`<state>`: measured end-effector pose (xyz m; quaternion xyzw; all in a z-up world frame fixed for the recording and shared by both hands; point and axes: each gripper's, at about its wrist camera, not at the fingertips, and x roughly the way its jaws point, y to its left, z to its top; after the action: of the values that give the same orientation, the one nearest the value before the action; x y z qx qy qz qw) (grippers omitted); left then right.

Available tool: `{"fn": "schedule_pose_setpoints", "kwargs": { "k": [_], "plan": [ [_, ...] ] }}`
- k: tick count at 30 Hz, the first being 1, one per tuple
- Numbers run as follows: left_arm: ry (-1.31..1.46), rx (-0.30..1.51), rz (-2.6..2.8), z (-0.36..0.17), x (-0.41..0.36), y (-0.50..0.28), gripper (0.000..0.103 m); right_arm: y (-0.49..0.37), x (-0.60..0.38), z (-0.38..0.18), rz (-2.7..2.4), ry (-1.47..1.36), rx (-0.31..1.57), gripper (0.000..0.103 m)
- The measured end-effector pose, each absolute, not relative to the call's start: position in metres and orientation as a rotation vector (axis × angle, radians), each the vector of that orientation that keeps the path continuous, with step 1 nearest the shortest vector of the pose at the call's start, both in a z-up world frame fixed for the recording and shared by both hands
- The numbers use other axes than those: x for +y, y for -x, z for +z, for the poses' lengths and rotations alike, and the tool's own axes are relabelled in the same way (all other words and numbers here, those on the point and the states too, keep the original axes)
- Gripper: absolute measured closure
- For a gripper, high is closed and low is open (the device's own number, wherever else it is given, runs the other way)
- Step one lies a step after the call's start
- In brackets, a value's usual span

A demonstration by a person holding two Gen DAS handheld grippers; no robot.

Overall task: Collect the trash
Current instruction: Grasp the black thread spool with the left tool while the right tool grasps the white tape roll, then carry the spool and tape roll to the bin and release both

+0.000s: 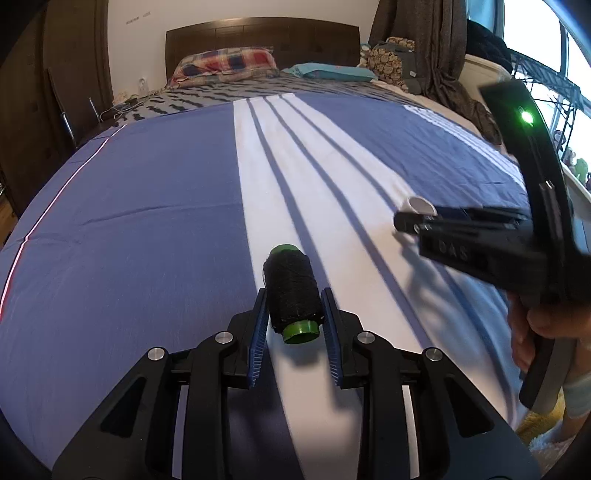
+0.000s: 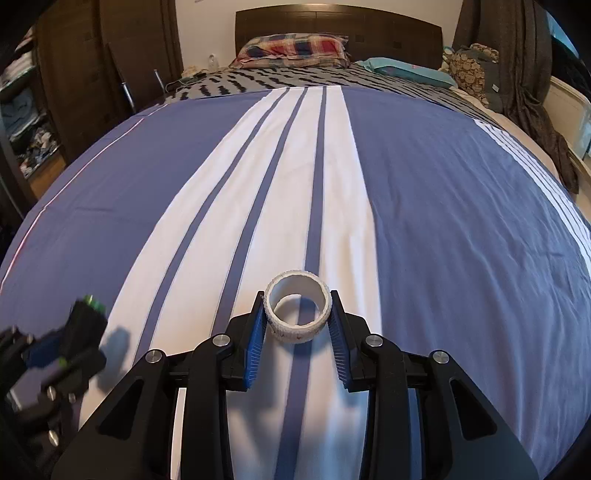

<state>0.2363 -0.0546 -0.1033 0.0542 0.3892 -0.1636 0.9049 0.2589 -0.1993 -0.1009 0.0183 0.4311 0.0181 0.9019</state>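
My left gripper (image 1: 293, 308) is shut on a spool of black thread (image 1: 291, 288) with green ends, held just above the bed's blue and white striped sheet (image 1: 147, 206). My right gripper (image 2: 298, 314) is shut on a white tape roll (image 2: 298, 312), also just above the sheet. In the left wrist view the right gripper (image 1: 417, 221) shows at the right with the white roll (image 1: 419, 205) at its tip. In the right wrist view the left gripper (image 2: 79, 325) shows blurred at the lower left, with the spool (image 2: 86, 314) in it.
Pillows (image 2: 295, 46) and a dark wooden headboard (image 2: 340, 22) lie at the far end of the bed. A dark wardrobe (image 2: 74, 74) stands on the left. A curtain (image 2: 532, 74) and a bright window (image 1: 554, 55) are on the right.
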Motion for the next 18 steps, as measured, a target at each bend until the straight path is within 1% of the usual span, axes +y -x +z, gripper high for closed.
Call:
{"fn": "schedule_pose_setpoints", "kwargs": {
  "k": [14, 18],
  "plan": [
    [-0.071, 0.764, -0.367, -0.077, -0.049, -0.136, 0.076, -0.104, -0.201, -0.051, 0.079, -0.028, 0.761, 0.07],
    [-0.073, 0.743, -0.379, -0.072, -0.047, -0.103, 0.076, -0.075, -0.199, -0.045, 0.092, -0.034, 0.744, 0.07]
  ]
}}
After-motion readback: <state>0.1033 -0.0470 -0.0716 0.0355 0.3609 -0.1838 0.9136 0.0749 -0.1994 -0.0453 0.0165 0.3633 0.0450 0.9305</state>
